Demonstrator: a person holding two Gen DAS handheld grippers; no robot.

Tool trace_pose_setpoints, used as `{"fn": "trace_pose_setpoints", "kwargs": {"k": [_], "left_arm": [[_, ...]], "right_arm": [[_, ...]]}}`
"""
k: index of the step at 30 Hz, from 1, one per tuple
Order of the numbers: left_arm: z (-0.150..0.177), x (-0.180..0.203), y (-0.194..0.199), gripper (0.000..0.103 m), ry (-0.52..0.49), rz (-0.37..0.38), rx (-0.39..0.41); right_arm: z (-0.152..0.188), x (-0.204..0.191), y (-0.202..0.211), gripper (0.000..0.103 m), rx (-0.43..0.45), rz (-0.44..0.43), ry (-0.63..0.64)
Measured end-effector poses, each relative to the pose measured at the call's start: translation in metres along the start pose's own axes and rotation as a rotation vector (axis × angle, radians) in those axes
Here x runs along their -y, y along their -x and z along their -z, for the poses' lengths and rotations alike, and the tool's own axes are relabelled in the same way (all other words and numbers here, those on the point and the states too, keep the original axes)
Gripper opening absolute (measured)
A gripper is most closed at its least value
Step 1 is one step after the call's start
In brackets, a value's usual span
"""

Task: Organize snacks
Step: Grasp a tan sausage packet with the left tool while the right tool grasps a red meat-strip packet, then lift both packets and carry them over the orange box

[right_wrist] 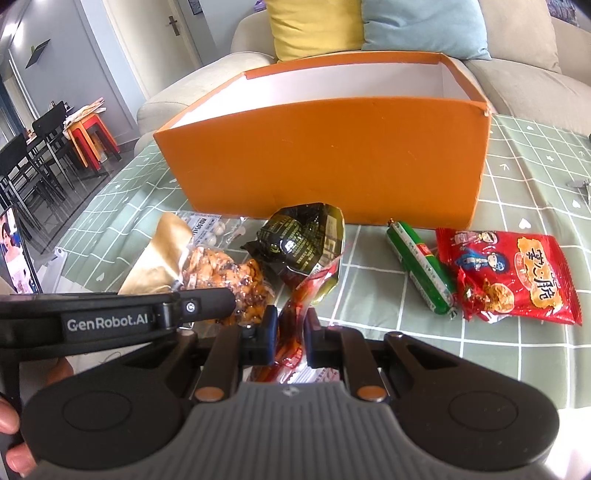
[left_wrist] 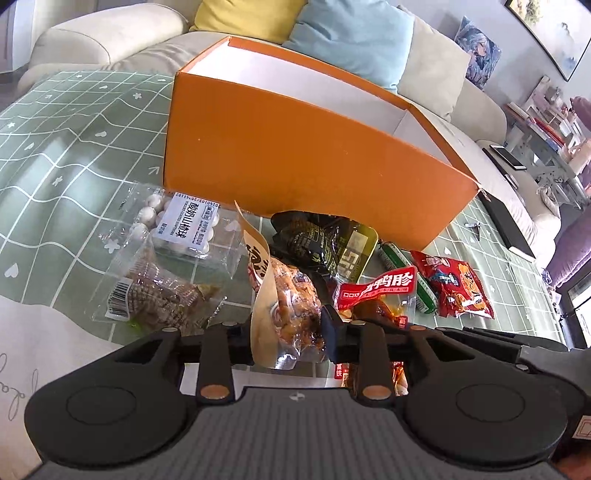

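A kraft-and-clear bag of fried snacks [left_wrist: 291, 314] sits between the fingers of my left gripper [left_wrist: 290, 328], whose pads stand apart beside it; the bag [right_wrist: 221, 273] rests on the green checked tablecloth [right_wrist: 517, 177]. My right gripper [right_wrist: 290, 332] is shut on a red vacuum packet [right_wrist: 295, 314], its label [left_wrist: 376, 291] just right of the left gripper. The open orange box [left_wrist: 295, 155] [right_wrist: 332, 155] stands right behind the snacks. A black-and-gold packet [right_wrist: 299, 240], a green sausage [right_wrist: 421, 273] and a red crisp bag [right_wrist: 517, 280] lie in front of it.
Left of my left gripper lie a clear pack of white balls [left_wrist: 177, 229] and a clear bag of brown cakes [left_wrist: 162, 295]. A sofa with yellow and blue cushions [right_wrist: 417, 26] runs behind the box. A person's fingers [right_wrist: 11, 435] show at the lower left.
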State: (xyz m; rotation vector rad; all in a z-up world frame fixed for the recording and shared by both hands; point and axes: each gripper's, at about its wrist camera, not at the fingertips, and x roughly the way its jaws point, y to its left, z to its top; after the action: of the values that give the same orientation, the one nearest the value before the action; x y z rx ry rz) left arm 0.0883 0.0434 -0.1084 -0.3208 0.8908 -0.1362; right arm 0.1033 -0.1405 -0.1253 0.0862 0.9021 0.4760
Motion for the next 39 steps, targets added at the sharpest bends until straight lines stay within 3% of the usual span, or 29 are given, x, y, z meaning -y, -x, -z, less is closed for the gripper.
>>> {"fn": "trace_pose_setpoints", "kwargs": {"k": [4, 22, 31, 39], "left_arm": [[0.0, 0.003, 0.005, 0.029, -0.023, -0.006, 0.026], [0.002, 0.012, 0.038, 0.026, -0.099, -0.072, 0.071], [-0.01, 0.016, 0.057, 0.026, -0.091, -0.06, 0.13], [-0.036, 0.024, 0.073, 0.026, -0.103, -0.034, 0.209]], "right_arm": [[0.001, -0.002, 0.002, 0.011, 0.009, -0.003, 0.011], [-0.004, -0.007, 0.032, 0.01, 0.091, -0.001, 0.059], [-0.011, -0.006, 0.054, 0.01, 0.144, 0.022, 0.067], [-0.037, -0.01, 0.077, 0.01, 0.228, 0.019, 0.085]]}}
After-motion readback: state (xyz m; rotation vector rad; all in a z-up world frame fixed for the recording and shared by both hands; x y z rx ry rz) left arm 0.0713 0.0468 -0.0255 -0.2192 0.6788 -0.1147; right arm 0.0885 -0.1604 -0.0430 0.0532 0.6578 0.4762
